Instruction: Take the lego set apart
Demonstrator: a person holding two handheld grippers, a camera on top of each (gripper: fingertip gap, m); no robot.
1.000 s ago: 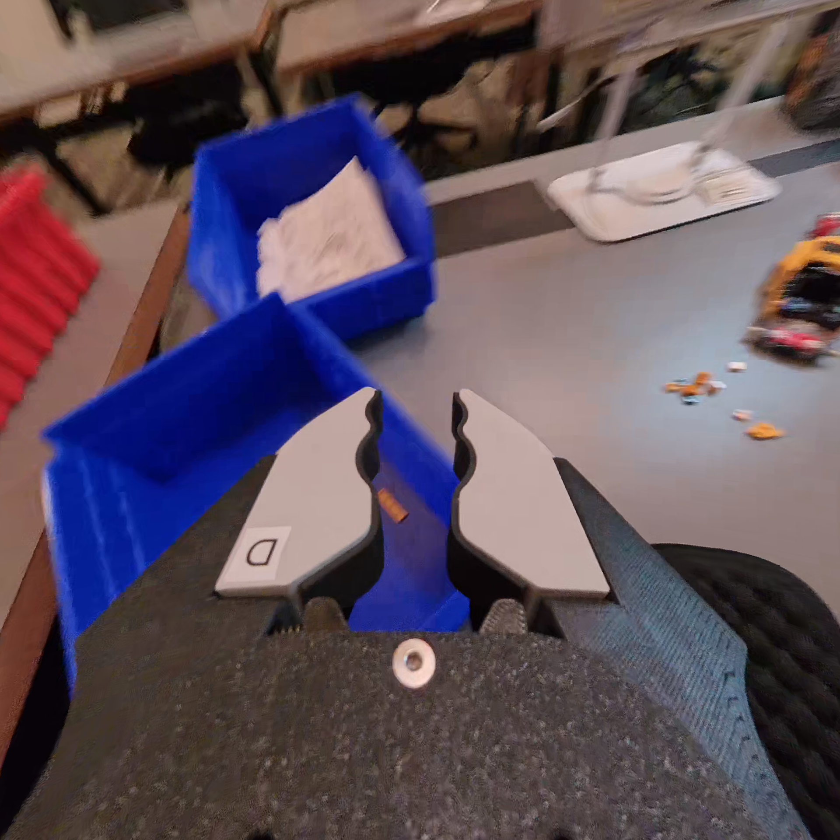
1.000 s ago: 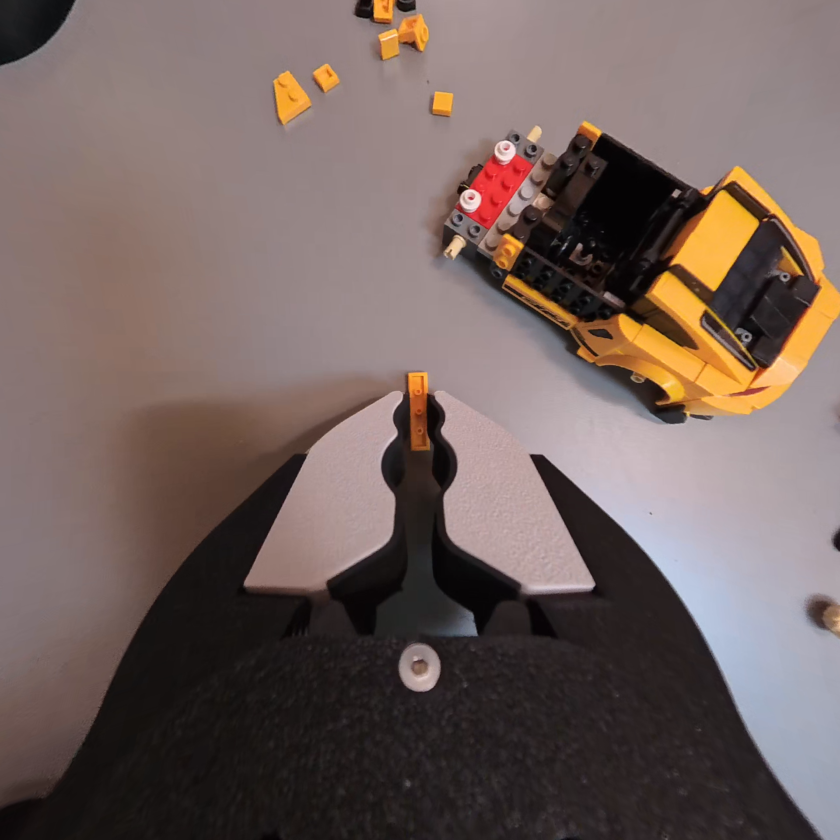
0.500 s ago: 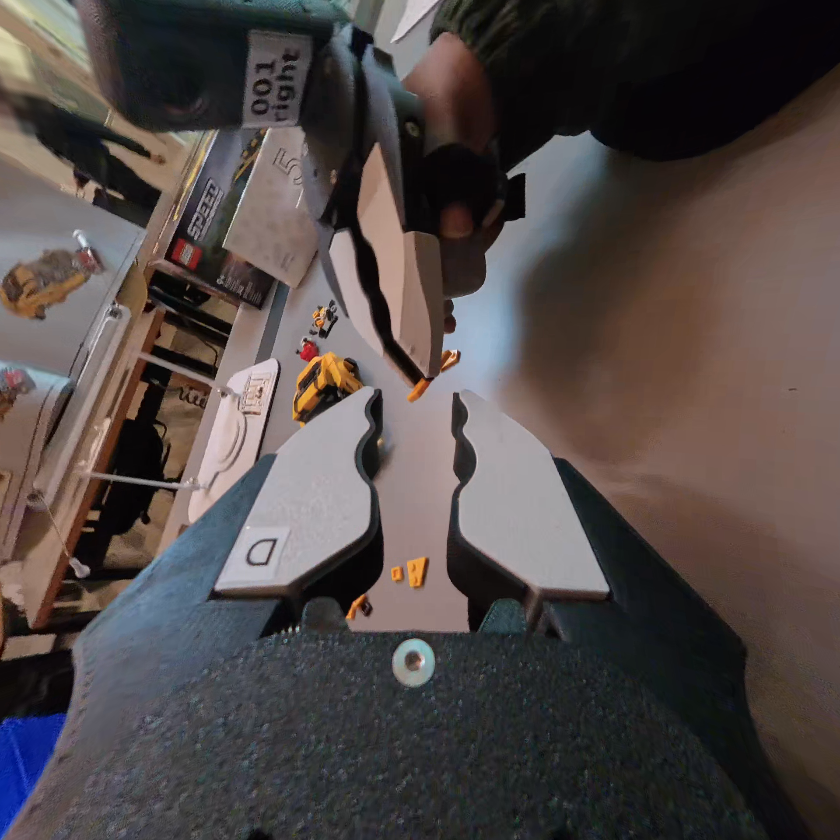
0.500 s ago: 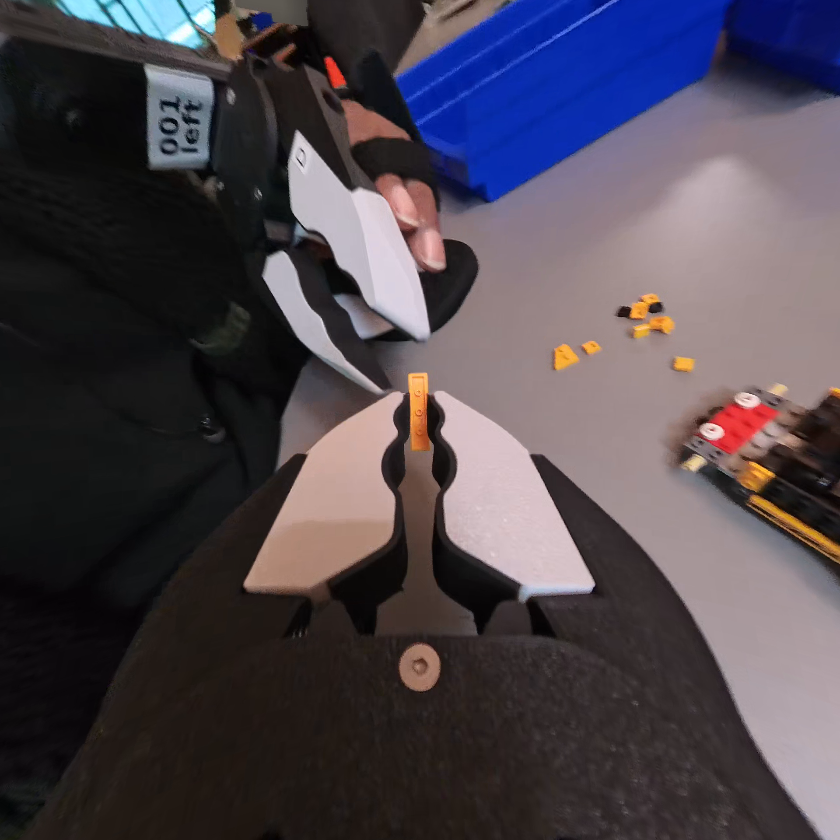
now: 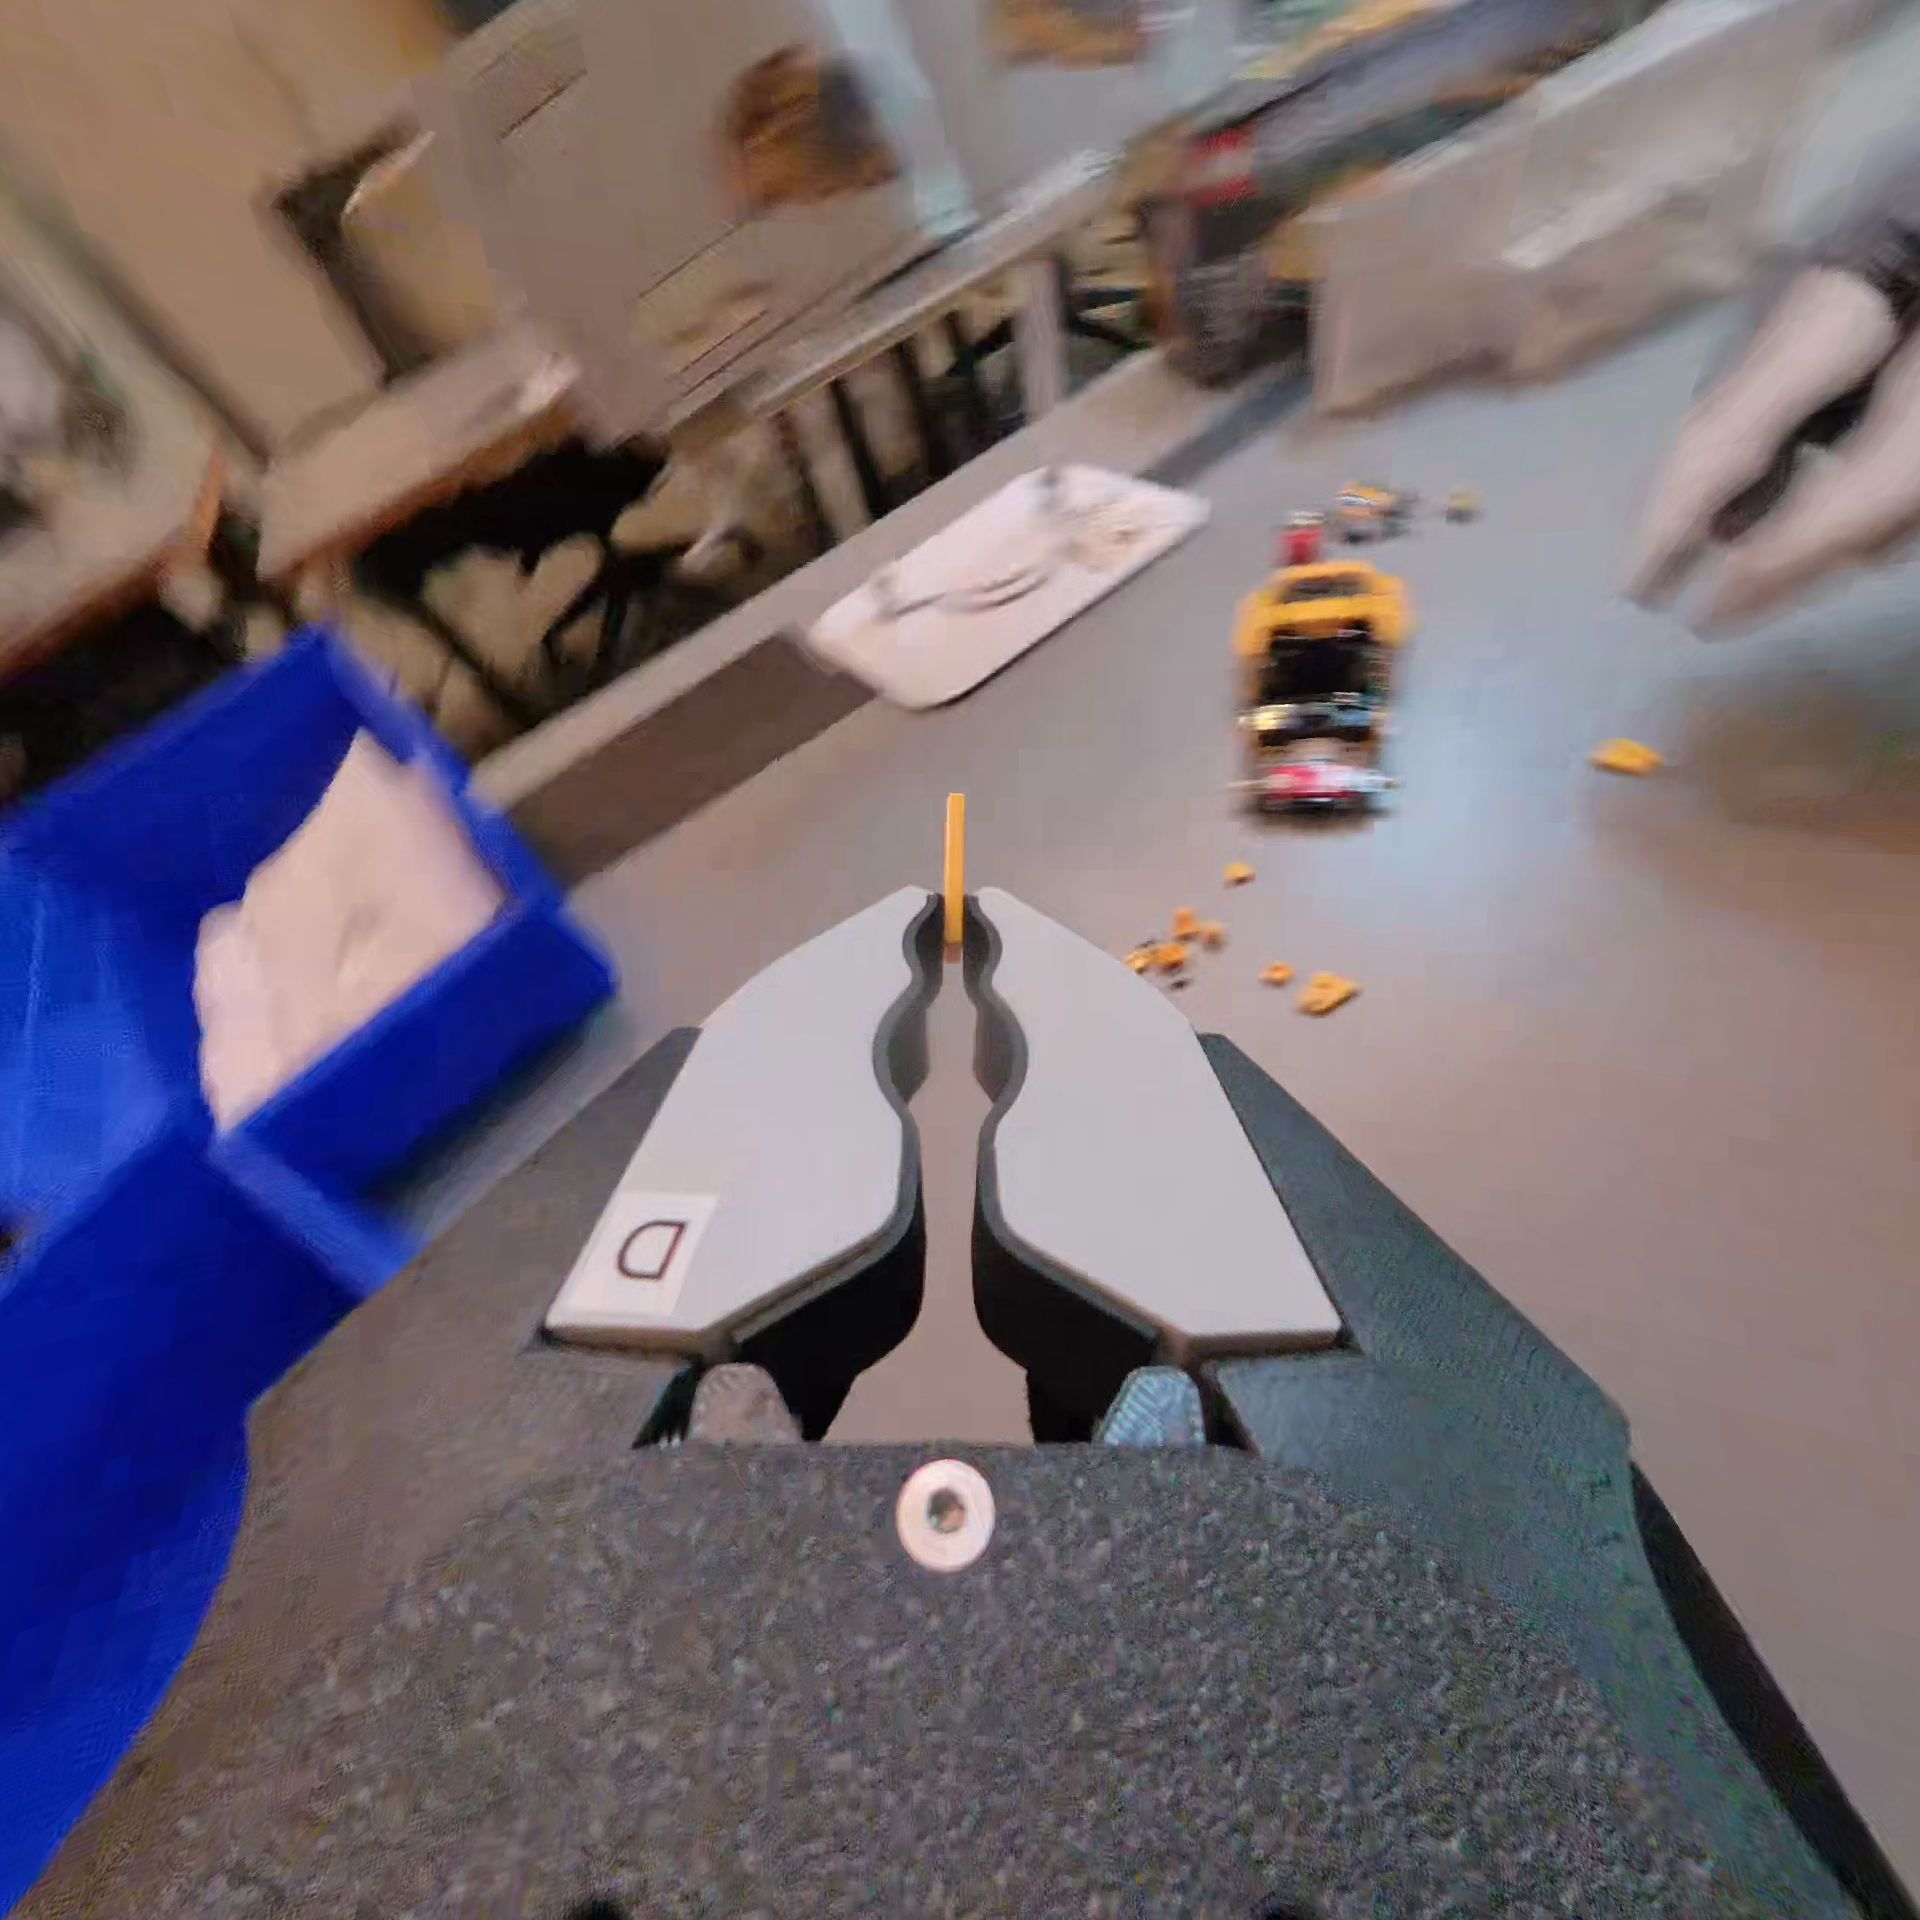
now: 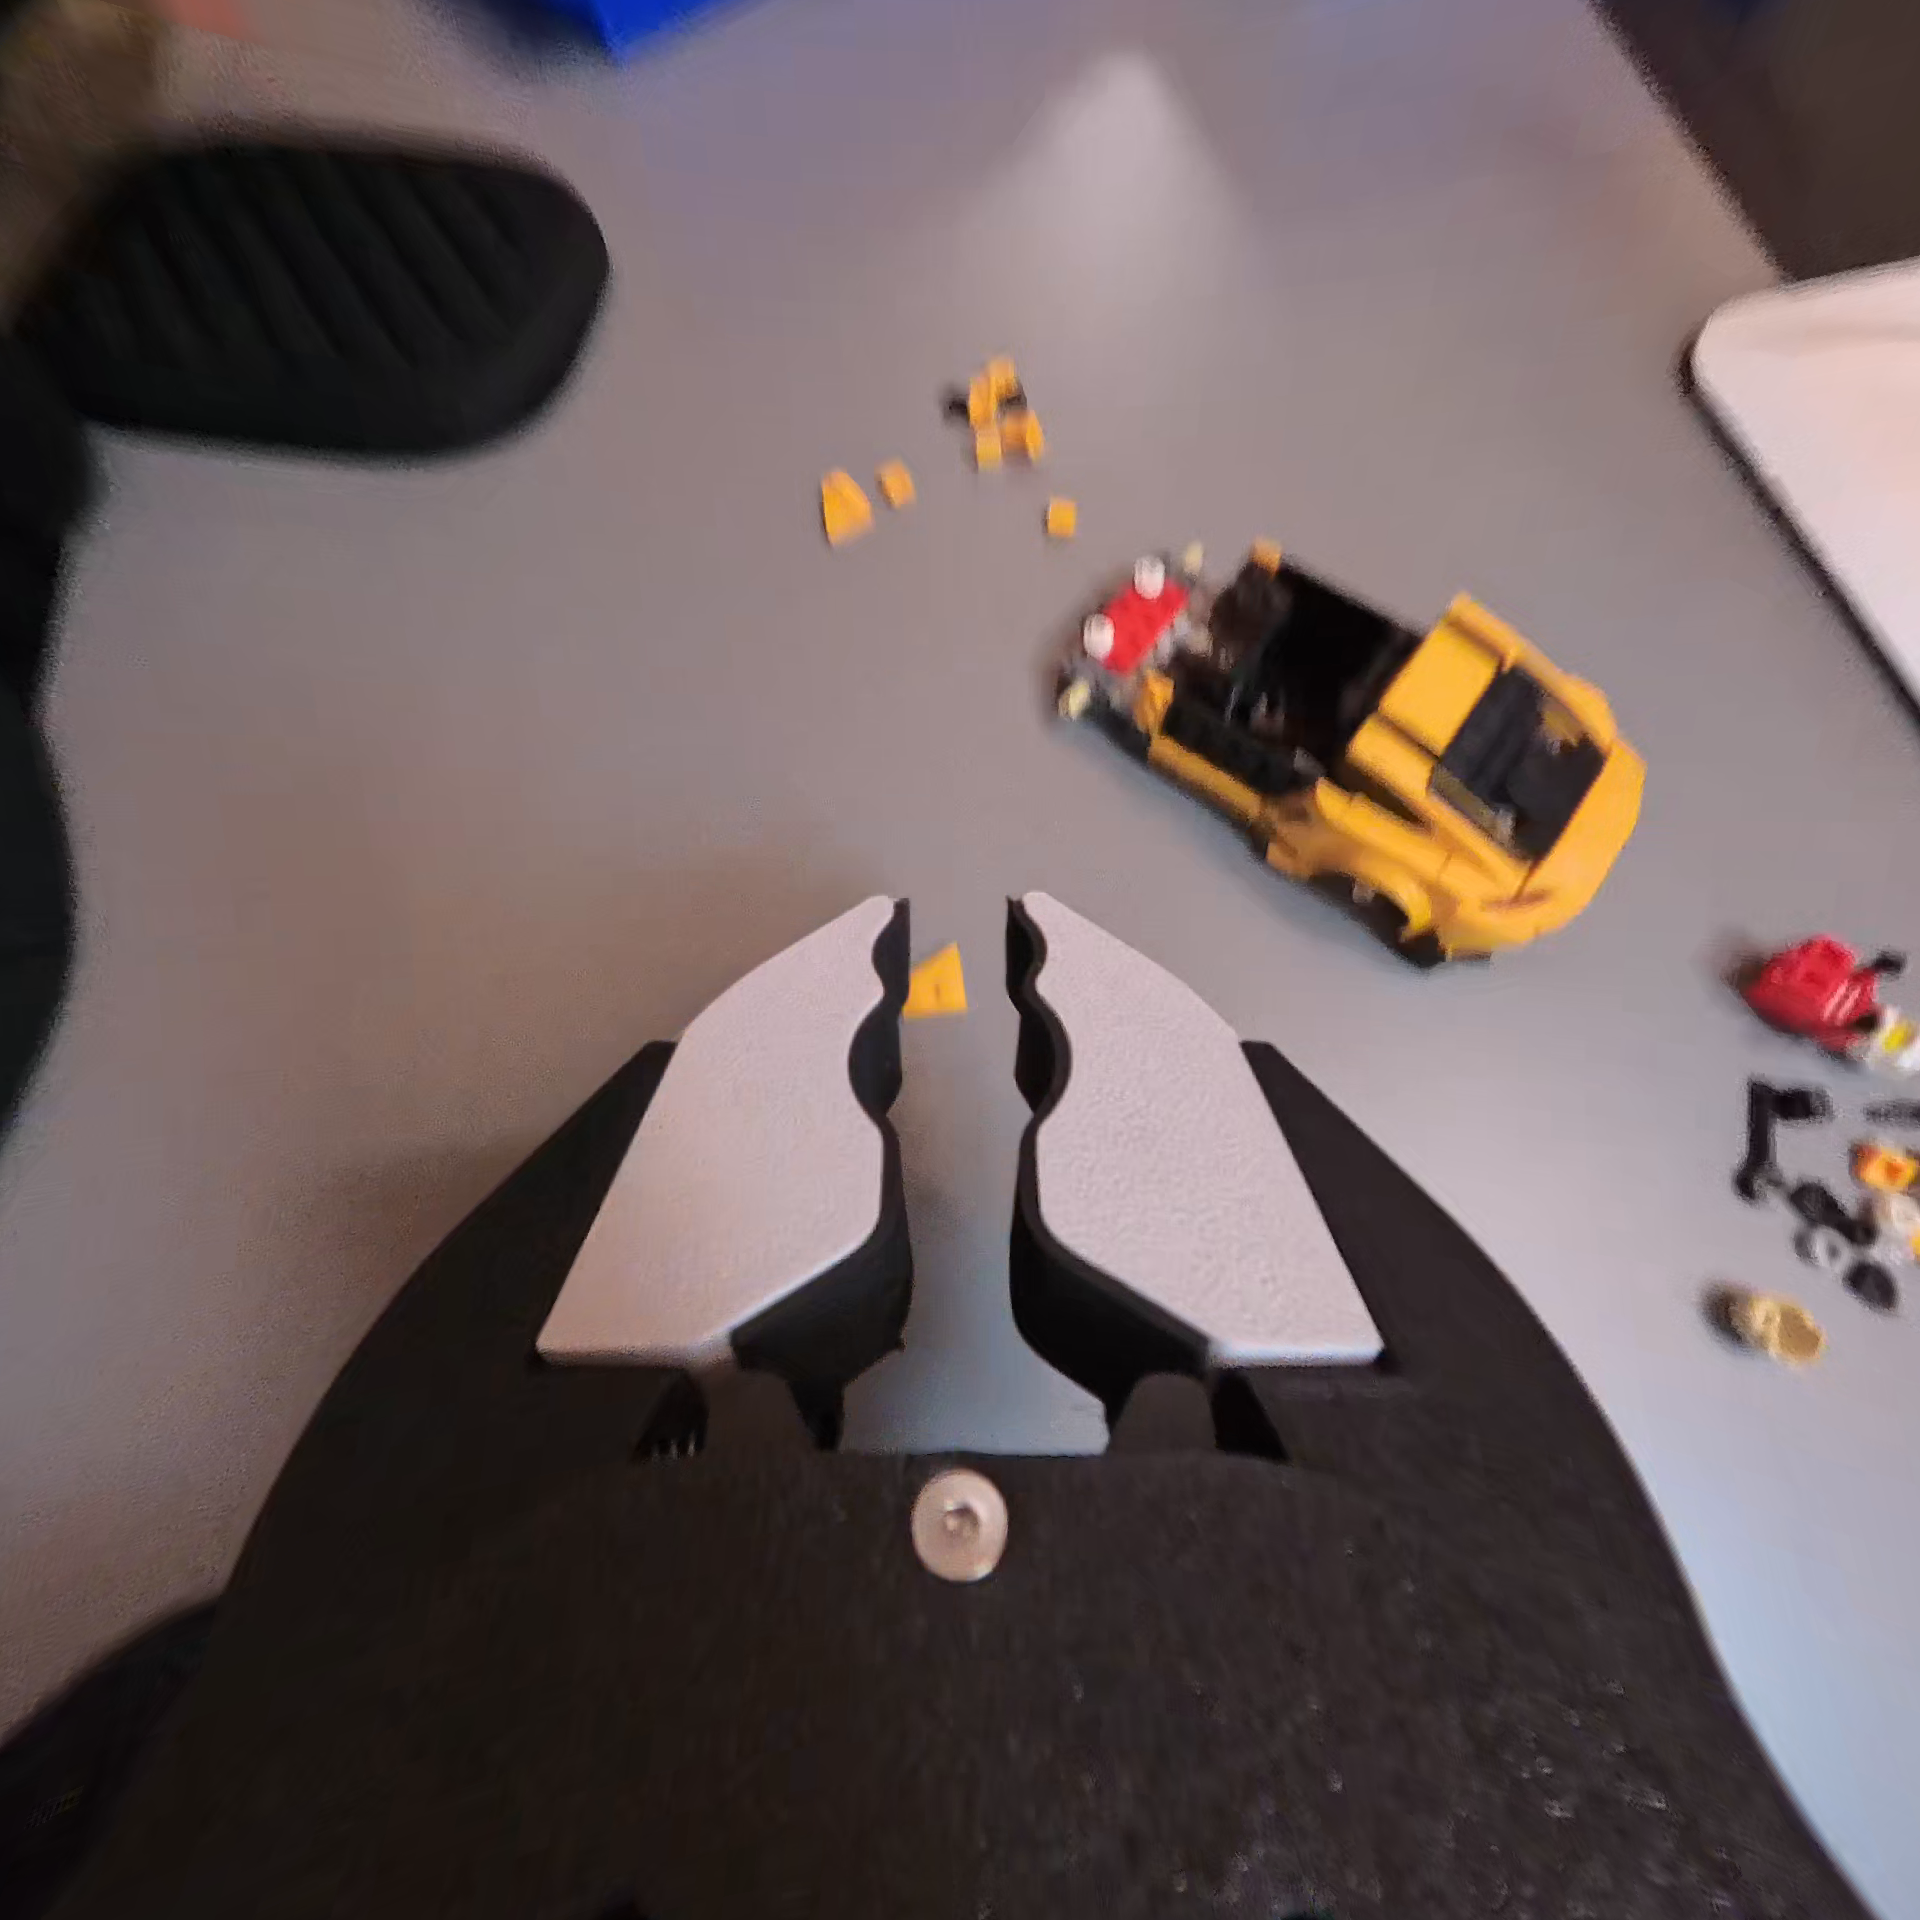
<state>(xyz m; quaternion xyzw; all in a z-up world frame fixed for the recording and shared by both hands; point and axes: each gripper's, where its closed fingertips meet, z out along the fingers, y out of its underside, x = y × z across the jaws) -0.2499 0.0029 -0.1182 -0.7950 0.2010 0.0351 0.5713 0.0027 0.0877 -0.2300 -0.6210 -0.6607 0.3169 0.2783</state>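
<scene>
Plastic and light, the thin orange plate stands pinched edge-on at the tips of the left gripper. The right gripper hangs open and empty above the desk. The yellow car sits well beyond; its stiff bricks probably want firm grips at the edges.

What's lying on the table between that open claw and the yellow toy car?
Bare grey table separates the right gripper from the yellow car, right wrist view.
</scene>
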